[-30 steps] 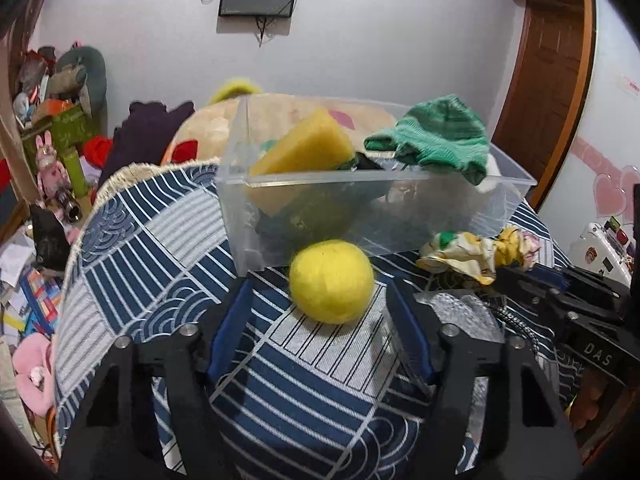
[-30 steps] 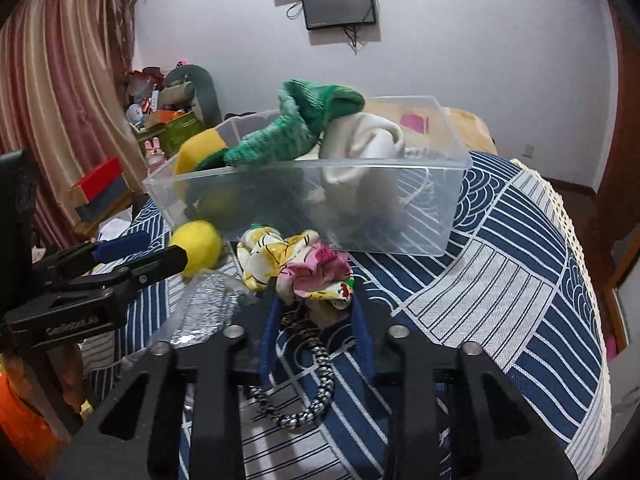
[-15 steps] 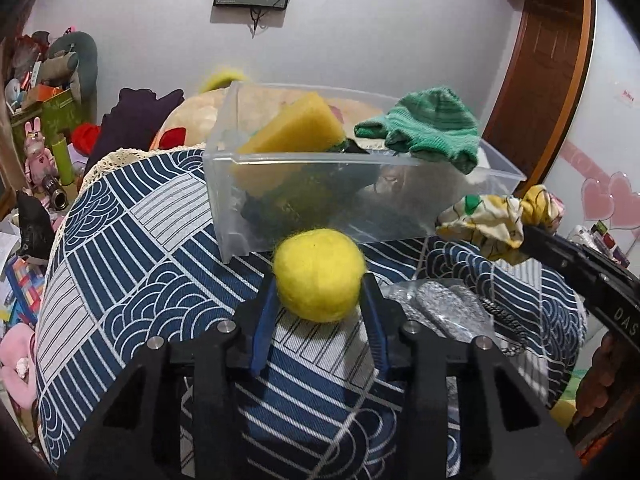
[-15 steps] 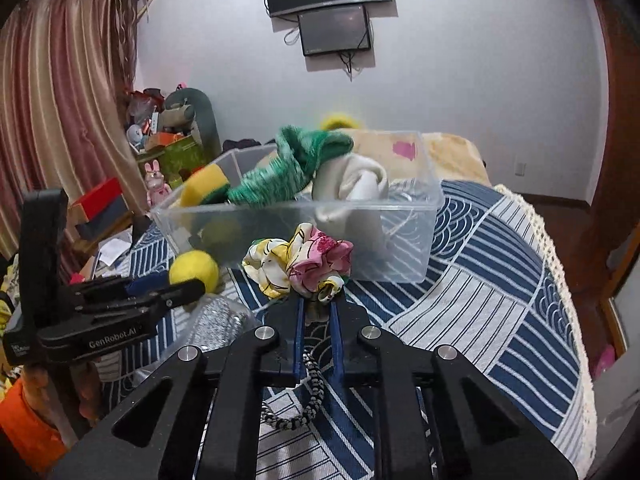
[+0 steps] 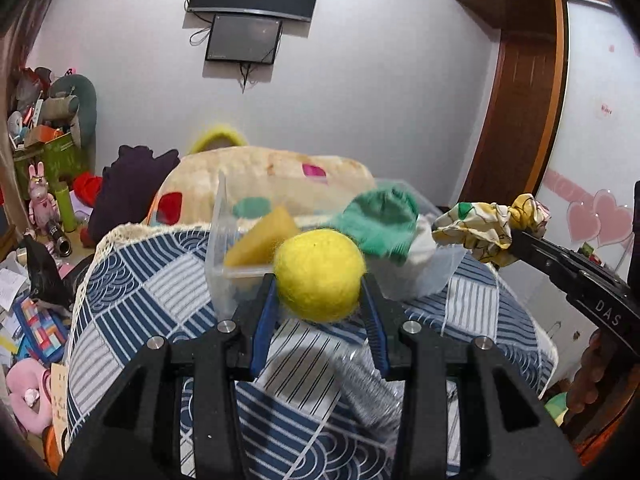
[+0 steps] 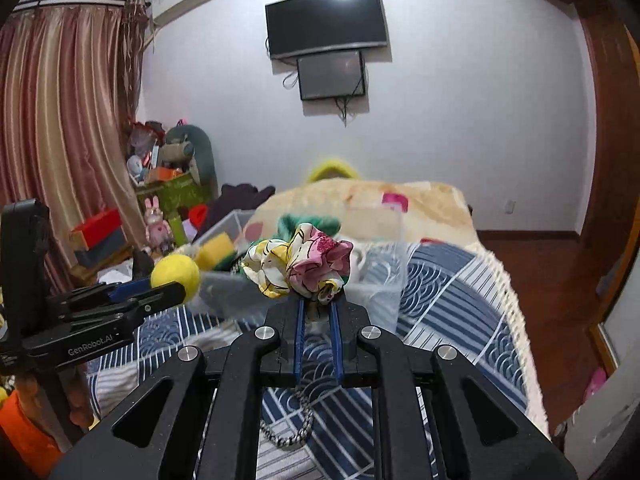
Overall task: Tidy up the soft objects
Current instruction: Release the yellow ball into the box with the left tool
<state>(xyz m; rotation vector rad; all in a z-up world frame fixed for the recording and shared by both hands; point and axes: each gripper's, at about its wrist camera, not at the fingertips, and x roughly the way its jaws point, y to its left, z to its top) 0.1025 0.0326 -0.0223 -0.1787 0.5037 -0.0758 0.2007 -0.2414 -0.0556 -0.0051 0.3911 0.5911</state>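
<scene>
My left tool (image 5: 320,300) is pinching the yellow felt ball (image 5: 319,276) between its blue pads, lifted clear of the patterned counter (image 5: 132,280). My right tool (image 6: 318,300) is clamped on the floral scrunchie (image 6: 300,264), also held aloft. Both hang just short of the clear plastic bin (image 5: 224,256), which already holds a yellow sponge (image 5: 260,240) and a green knit glove (image 5: 380,220). I'd carry each one over the bin's near wall before releasing, ball first so it can't roll off, keeping the tools apart from each other.
</scene>
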